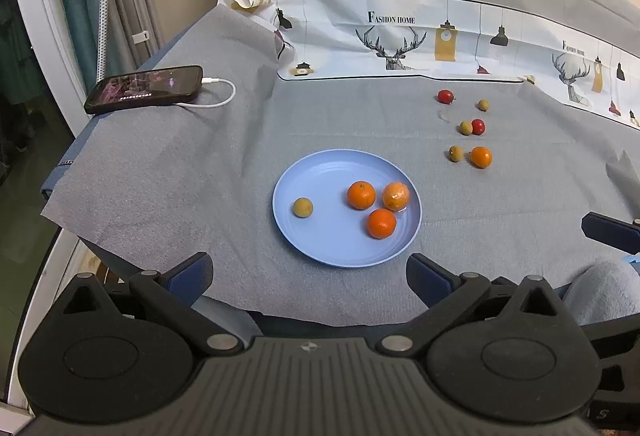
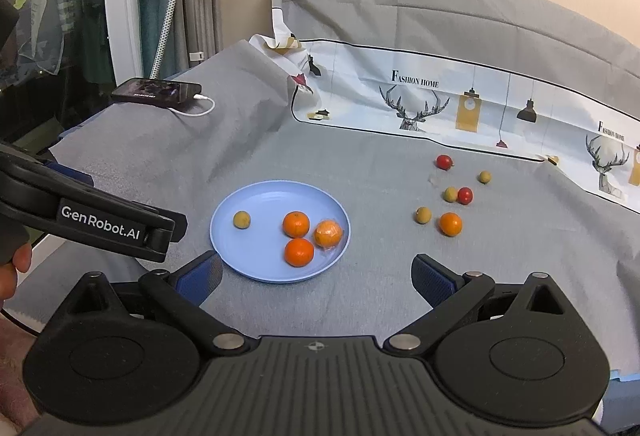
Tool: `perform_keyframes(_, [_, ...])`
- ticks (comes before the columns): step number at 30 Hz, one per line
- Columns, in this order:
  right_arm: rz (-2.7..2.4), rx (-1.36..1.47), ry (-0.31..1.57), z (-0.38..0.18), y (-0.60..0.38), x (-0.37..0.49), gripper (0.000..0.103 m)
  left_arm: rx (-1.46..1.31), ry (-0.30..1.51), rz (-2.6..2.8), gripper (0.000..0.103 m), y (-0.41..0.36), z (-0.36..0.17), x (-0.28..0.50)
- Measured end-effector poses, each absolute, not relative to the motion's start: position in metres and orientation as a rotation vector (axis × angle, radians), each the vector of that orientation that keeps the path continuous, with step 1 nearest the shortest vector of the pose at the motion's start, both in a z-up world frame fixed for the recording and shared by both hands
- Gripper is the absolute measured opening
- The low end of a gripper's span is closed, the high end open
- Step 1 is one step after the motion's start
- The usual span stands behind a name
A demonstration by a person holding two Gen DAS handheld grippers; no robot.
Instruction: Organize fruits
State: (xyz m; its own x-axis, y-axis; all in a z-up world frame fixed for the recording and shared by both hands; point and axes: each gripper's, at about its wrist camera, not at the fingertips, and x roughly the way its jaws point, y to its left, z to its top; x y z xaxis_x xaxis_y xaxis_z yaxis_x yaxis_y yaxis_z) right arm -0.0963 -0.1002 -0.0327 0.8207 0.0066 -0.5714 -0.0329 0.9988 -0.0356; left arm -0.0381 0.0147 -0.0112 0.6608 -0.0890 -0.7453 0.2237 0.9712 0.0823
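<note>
Blue plate (image 1: pixel 304 236) with three oranges (image 1: pixel 361 195) and one longan (image 1: pixel 303 207); six small fruits (image 1: pixel 480 156) loose beyond.

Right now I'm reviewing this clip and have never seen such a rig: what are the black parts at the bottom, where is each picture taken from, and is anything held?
There is no robot arm: a person holds a two-finger gripper in each hand, each with a camera looking along its fingers. One picture is the left gripper's view, the other the right gripper's. Both are open and hold nothing. On the grey cloth sits a blue plate with three oranges, one of which looks wrapped, and one small brownish fruit. To its right lie loose fruits: another orange, two red ones and three brownish ones. A phone charges far left.
</note>
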Motion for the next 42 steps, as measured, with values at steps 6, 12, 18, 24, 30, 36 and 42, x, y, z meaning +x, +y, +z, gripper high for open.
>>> perform_keyframes(6, [0.022, -0.039, 0.616, -0.034, -0.101, -0.094, 0.1, 0.175, 0.837, -0.176, 0.103, 0.015, -0.014, -0.037])
perform_keyframes(12, [0.022, -0.034, 0.629, -0.037, -0.101, -0.09, 0.1, 0.18, 0.845, -0.174, 0.103, 0.014, -0.016, -0.033])
perform_keyframes(18, [0.024, -0.027, 0.645, -0.04, -0.102, -0.085, 0.1, 0.186, 0.858, -0.174, 0.103, 0.014, -0.02, -0.029])
perform_keyframes(24, [0.025, -0.018, 0.664, -0.045, -0.104, -0.078, 0.1, 0.198, 0.872, -0.174, 0.103, 0.011, -0.024, -0.023])
perform_keyframes(30, [0.026, 0.003, 0.688, -0.051, -0.11, -0.071, 0.1, 0.224, 0.89, -0.175, 0.103, 0.004, -0.029, -0.015])
perform_keyframes(36, [0.021, 0.044, 0.717, -0.061, -0.119, -0.061, 0.1, 0.263, 0.915, -0.179, 0.103, -0.007, -0.037, -0.006])
perform_keyframes(42, [-0.05, 0.118, 0.735, -0.076, -0.145, -0.046, 0.101, 0.318, 0.936, -0.166, 0.103, -0.018, -0.046, 0.008])
